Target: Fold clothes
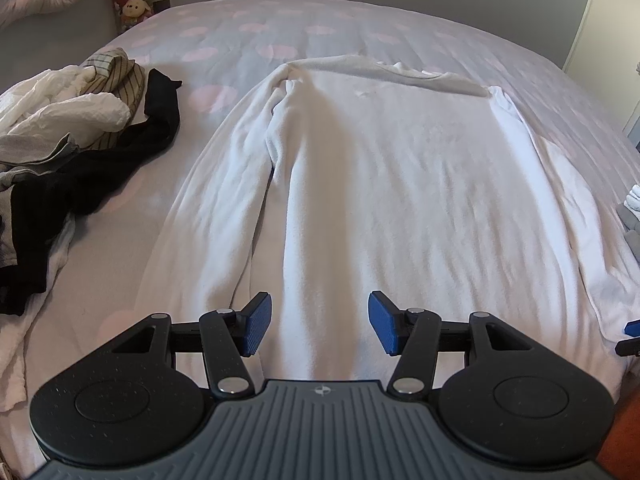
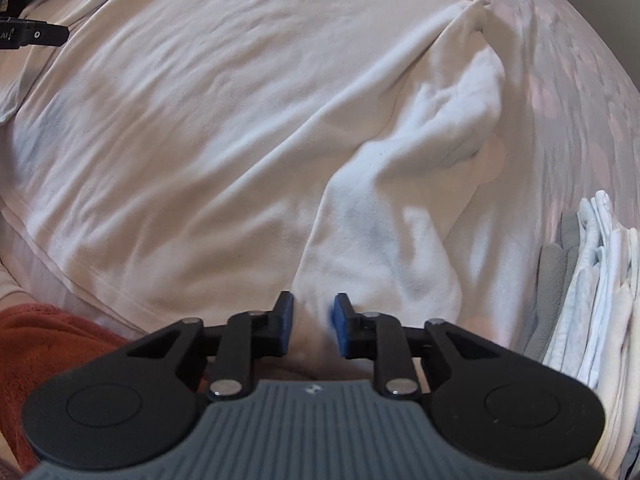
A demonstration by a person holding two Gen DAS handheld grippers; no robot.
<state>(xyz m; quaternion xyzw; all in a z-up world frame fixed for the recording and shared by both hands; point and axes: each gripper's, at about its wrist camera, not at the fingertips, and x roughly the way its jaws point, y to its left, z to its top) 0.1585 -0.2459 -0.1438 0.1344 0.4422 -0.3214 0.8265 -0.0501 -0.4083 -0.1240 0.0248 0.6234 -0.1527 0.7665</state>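
White long-sleeved top (image 1: 384,184) spread flat on the dotted bedspread (image 1: 248,32), one sleeve (image 2: 400,216) folded along its side. Left gripper (image 1: 320,326) above the hem, jaws wide apart, nothing between them. Right gripper (image 2: 311,320) over the sleeve end, jaws narrowly parted; grip on cloth not discernible. Heap of unfolded clothes (image 1: 72,128) to the left; folded stack (image 2: 592,280) to the right.
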